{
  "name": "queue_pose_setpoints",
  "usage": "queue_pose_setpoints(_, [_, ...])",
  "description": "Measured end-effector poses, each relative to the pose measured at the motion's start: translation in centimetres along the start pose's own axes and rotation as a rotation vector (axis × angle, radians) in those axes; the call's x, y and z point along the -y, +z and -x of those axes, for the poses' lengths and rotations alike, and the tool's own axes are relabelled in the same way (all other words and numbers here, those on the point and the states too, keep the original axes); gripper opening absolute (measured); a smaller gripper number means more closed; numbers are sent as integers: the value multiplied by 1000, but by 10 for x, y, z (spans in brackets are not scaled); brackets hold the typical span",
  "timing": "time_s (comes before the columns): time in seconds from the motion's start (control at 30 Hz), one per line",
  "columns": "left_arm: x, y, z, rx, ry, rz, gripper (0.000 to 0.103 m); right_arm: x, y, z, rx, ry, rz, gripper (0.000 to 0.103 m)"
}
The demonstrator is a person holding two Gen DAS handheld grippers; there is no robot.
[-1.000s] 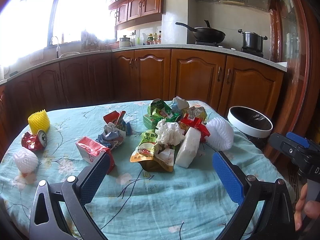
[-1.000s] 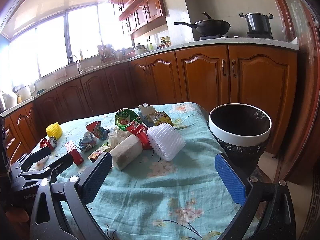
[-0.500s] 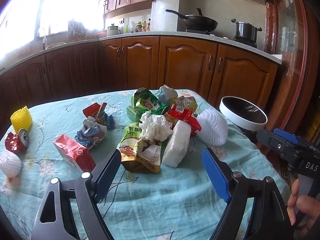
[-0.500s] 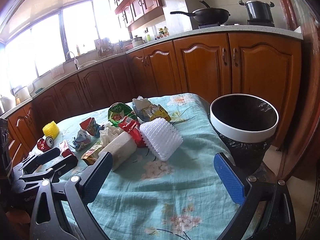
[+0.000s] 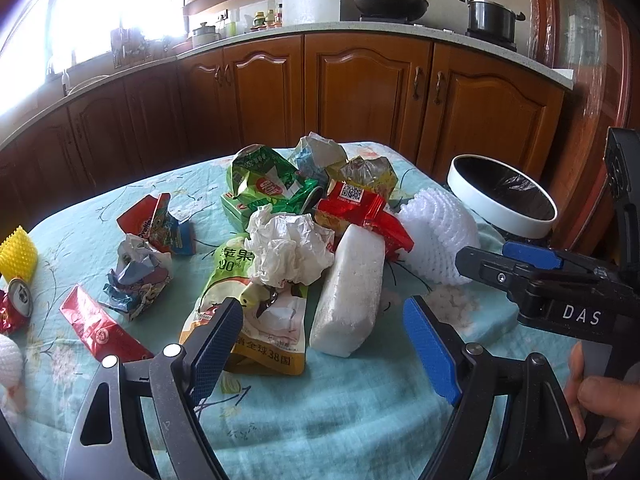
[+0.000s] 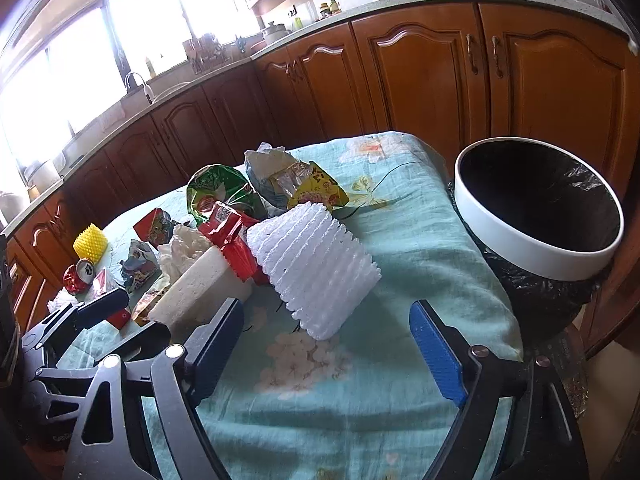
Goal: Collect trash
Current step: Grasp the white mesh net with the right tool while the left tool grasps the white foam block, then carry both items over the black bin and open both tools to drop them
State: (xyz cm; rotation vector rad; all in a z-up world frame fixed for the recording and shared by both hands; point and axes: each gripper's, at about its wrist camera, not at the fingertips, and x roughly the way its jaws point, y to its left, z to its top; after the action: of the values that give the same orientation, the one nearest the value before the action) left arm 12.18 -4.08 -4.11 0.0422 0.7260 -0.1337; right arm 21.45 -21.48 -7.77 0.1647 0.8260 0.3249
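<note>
Where the round table with the teal floral cloth fills mid-frame, a white-rimmed bin with a black liner stands just beside its right edge. Trash sits heaped at centre: a white foam net sleeve, a white foam block, a crumpled white tissue, then a crushed red can at far left. Left claw and right claw both hang released, empty, low in frame.
</note>
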Motion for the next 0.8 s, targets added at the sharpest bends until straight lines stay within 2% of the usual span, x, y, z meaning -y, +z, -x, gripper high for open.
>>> queue_pose_setpoints(0.07, [1,2,-10,-19,-2,-4,74,2,4,-10,-20,2,6,78])
queue_pose_setpoints(0.13, [3,4,-20,-39,-10,-12,66,5,6,-18,-42,3,4,68])
queue_pose_setpoints(0.2, [4,4,-28,-59,-18,-23,53,8,6,-23,-62,15,-10,41])
queue_pose_setpoints(0.27, [4,4,-35,-77,-39,-25,29,11,4,-24,-71,18,-19,33])
queue_pose_setpoints(0.4, [4,2,-30,-60,-72,-26,28,14,-1,-7,-41,20,-17,28])
queue_pose_setpoints(0.6, [14,5,-4,-13,-154,-29,27,28,-2,19,2,8,-50,27])
queue_pose_setpoints(0.8, [31,14,-1,-11,-209,-51,27,56,4,40,42,-33,-89,27])
